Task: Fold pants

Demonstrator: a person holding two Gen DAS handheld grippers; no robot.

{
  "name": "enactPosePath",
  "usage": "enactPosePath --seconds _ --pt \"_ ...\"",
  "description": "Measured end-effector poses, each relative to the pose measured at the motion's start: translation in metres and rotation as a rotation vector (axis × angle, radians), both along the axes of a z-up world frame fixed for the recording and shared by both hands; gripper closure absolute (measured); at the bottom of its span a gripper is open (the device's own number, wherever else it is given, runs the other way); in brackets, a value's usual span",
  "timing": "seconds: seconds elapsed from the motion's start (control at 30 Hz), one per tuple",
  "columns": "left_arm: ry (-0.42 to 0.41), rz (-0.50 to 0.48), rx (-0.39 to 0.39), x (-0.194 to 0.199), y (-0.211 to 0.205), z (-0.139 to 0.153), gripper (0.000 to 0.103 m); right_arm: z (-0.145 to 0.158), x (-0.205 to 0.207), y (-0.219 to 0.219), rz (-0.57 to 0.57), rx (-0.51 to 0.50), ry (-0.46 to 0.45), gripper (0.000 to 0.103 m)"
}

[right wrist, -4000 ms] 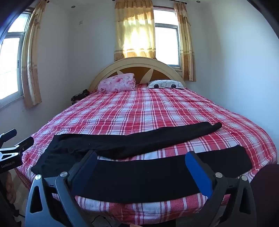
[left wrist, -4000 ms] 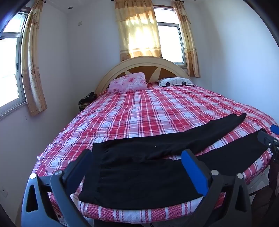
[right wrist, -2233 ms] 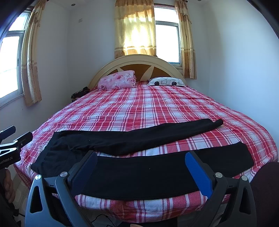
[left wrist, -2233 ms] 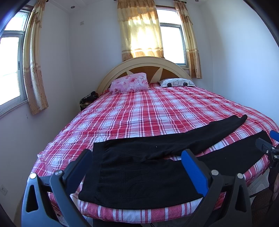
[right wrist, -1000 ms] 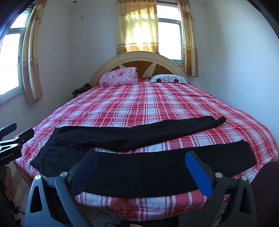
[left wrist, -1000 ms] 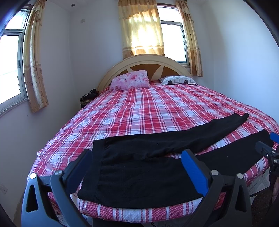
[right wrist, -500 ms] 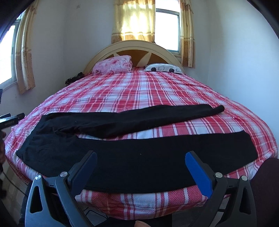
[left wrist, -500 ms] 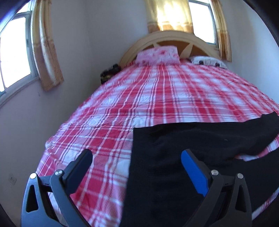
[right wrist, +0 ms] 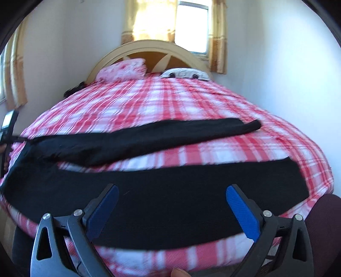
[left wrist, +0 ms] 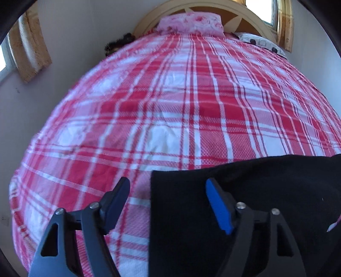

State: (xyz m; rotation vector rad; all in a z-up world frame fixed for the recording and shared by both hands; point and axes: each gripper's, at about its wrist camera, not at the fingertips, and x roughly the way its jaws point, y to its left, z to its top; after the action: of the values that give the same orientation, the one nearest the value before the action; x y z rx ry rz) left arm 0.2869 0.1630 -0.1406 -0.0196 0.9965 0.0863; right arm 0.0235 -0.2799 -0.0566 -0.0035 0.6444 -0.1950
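The black pants (right wrist: pixel 149 198) lie spread across the foot end of the bed (right wrist: pixel 191 102), on its red and white plaid cover, with the waist toward your left and the two legs running off to your right. The nearer leg lies flat along the bed's front edge, and the farther leg (right wrist: pixel 149 136) angles away from it toward the right side, so a wedge of plaid shows between them. Your left gripper (left wrist: pixel 167 199) is low over the waist corner of the pants, its jaws parted to a moderate gap. The left finger sits over bare plaid and the blue-padded right finger (left wrist: pixel 218 206) over black cloth, so the waist's side edge falls between them; you cannot tell from this view whether either finger touches the fabric. Your right gripper (right wrist: pixel 171 204) hangs above the middle of the nearer leg with its jaws spread wide, both blue pads over the black cloth and nothing between them. At the head of the bed a pink pillow (right wrist: pixel 123 69) sits beside a white patterned pillow (right wrist: pixel 184 74) against the curved headboard (right wrist: pixel 149 50). Yellow curtains (right wrist: pixel 149 19) frame the window behind it.
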Motion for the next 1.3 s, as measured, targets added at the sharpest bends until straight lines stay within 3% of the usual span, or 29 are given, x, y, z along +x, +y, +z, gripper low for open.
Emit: enactPosePath --seconds 0.07,0.13,0.17,0.23,0.3,0.37,0.4,0.57,0.7,0.93,1.03,1.13,1.2,1.27,1.3 --pt "-0.017 -0.020 -0.068 -0.002 0.003 -0.003 0.053 0.008 0.009 -0.020 -0.032 -0.002 -0.014 0.001" --pt "-0.054 -0.046 -0.108 -0.008 0.005 -0.002 0.063 0.016 0.023 -0.046 -0.083 0.006 -0.032 0.001" --pt "-0.058 -0.060 -0.142 -0.010 0.007 -0.002 0.075 0.020 0.032 -0.062 -0.105 0.021 -0.036 0.001" --pt "-0.044 -0.060 -0.215 -0.009 0.013 -0.003 0.078 0.025 0.052 -0.088 -0.136 0.053 -0.022 0.002" --pt "-0.033 -0.060 -0.236 -0.004 0.015 -0.003 0.083 0.029 0.077 -0.118 -0.176 0.079 0.000 0.007" --pt "-0.022 -0.063 -0.224 0.000 0.011 -0.003 0.084 0.031 0.102 -0.143 -0.210 0.097 0.033 0.031" --pt "-0.016 -0.066 -0.209 0.002 0.008 -0.004 0.085 0.032 0.116 -0.157 -0.230 0.099 0.048 0.035" --pt "-0.041 -0.109 -0.076 0.003 -0.009 -0.006 0.086 0.036 0.187 -0.218 -0.325 0.097 0.114 0.036" --pt "-0.070 -0.111 -0.040 0.004 -0.012 -0.008 0.086 0.029 0.229 -0.249 -0.358 0.121 0.151 0.036" --pt "-0.081 -0.102 -0.112 0.006 -0.003 -0.011 0.086 -0.011 0.290 -0.282 -0.354 0.188 0.272 0.036" --pt "-0.084 -0.102 -0.112 0.006 -0.004 -0.012 0.086 -0.027 0.307 -0.287 -0.361 0.169 0.326 0.036" --pt "-0.086 -0.100 -0.119 0.006 -0.004 -0.012 0.086 -0.041 0.314 -0.294 -0.346 0.228 0.360 0.039" --pt "-0.089 -0.098 -0.124 0.007 -0.004 -0.013 0.086 -0.050 0.316 -0.294 -0.344 0.232 0.378 0.057" --pt "-0.090 -0.096 -0.126 0.007 -0.004 -0.013 0.086 -0.053 0.317 -0.292 -0.321 0.227 0.371 0.087" --pt "-0.091 -0.097 -0.121 0.007 -0.004 -0.013 0.086 -0.051 0.315 -0.292 -0.308 0.253 0.355 0.089"
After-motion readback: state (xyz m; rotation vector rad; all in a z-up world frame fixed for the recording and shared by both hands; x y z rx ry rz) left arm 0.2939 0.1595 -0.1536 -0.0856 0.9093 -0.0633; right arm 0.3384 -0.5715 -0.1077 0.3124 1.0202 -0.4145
